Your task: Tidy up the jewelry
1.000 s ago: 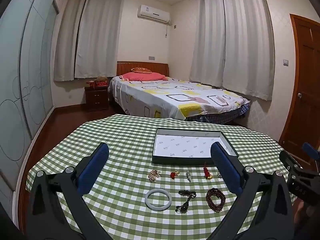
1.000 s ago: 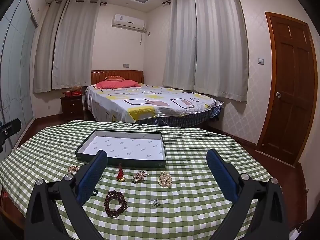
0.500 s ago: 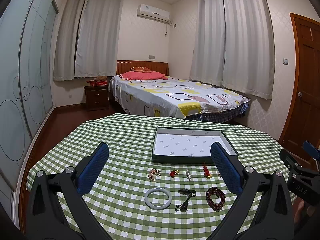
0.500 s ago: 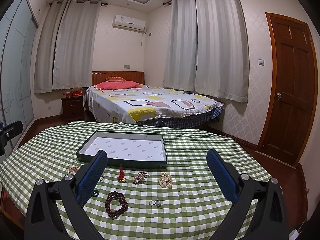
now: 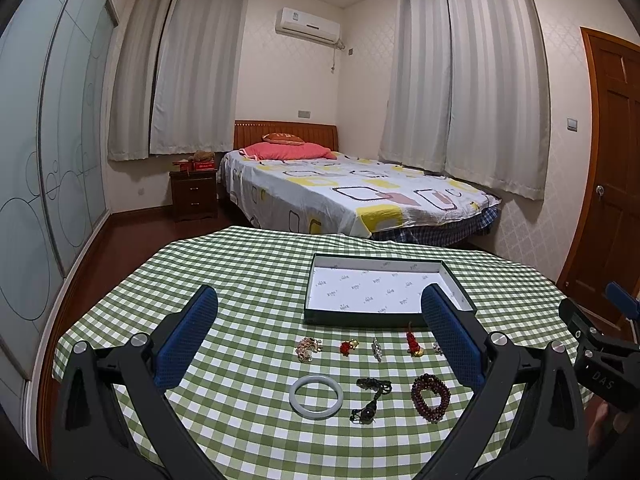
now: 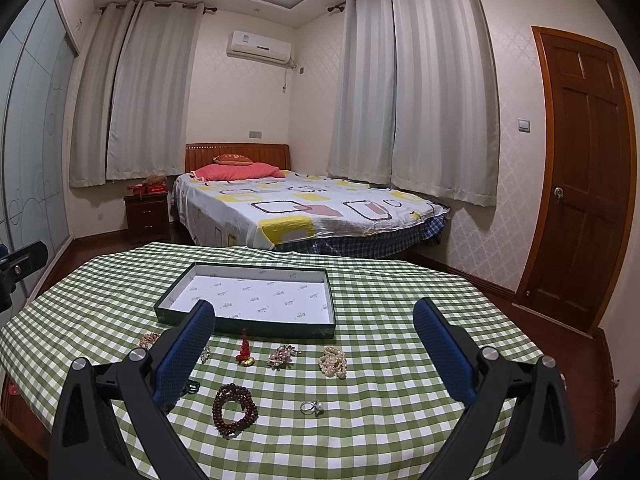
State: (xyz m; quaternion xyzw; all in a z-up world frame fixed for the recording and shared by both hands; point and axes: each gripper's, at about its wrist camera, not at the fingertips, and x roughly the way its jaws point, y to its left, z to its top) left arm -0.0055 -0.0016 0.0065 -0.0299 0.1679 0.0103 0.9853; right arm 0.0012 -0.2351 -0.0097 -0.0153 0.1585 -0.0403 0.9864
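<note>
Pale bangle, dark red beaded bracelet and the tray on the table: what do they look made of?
Pale bangle: smooth, glossy, milky grey-white ring, probably jade or glass; the soft sheen suggests stone.
Dark red beaded bracelet: round, polished maroon beads in loops, possibly wood or stone; too small to tell.
Tray: looks like stiff cardboard, with dark green matte walls and a white printed paper lining.

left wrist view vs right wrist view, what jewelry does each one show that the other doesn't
Only the left wrist view shows the pale bangle and the whole dark pendant cord. Only the right wrist view shows the pearl cluster and the small ring. Both show the empty box, the dark red bead bracelet and the red charm, all on the checked cloth.
</note>
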